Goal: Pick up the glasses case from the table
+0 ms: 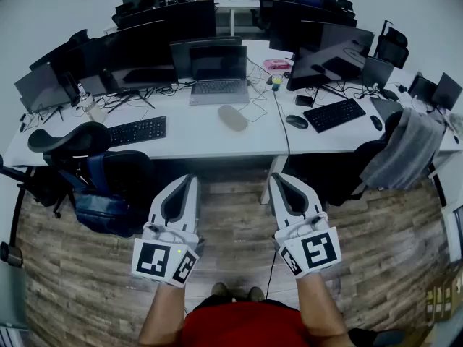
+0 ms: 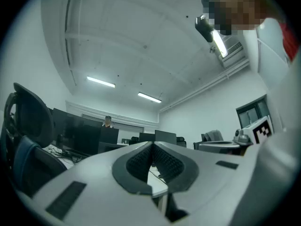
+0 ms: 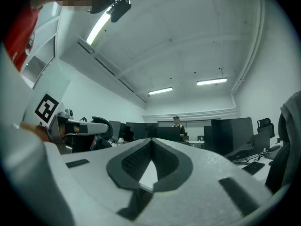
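White office desk (image 1: pixel 195 132) ahead of us, with the grey oval glasses case (image 1: pixel 232 117) lying on it just in front of the laptop (image 1: pixel 218 74). We hold the left gripper (image 1: pixel 192 181) and right gripper (image 1: pixel 277 178) over the wood floor (image 1: pixel 231 230), well short of the case. Both pairs of jaws are pressed together on nothing, and black-and-white square markers (image 1: pixel 153 258) face up.

The person holds both grippers out ahead, side by side and apart, on bare forearms (image 1: pixel 323 306) that reach forward from the body. The left gripper (image 1: pixel 192 178) and the right gripper (image 1: pixel 278 178) point forward, tilted slightly upward. On each, the fingers (image 2: pixel 134 164) meet at the tips with nothing between them.
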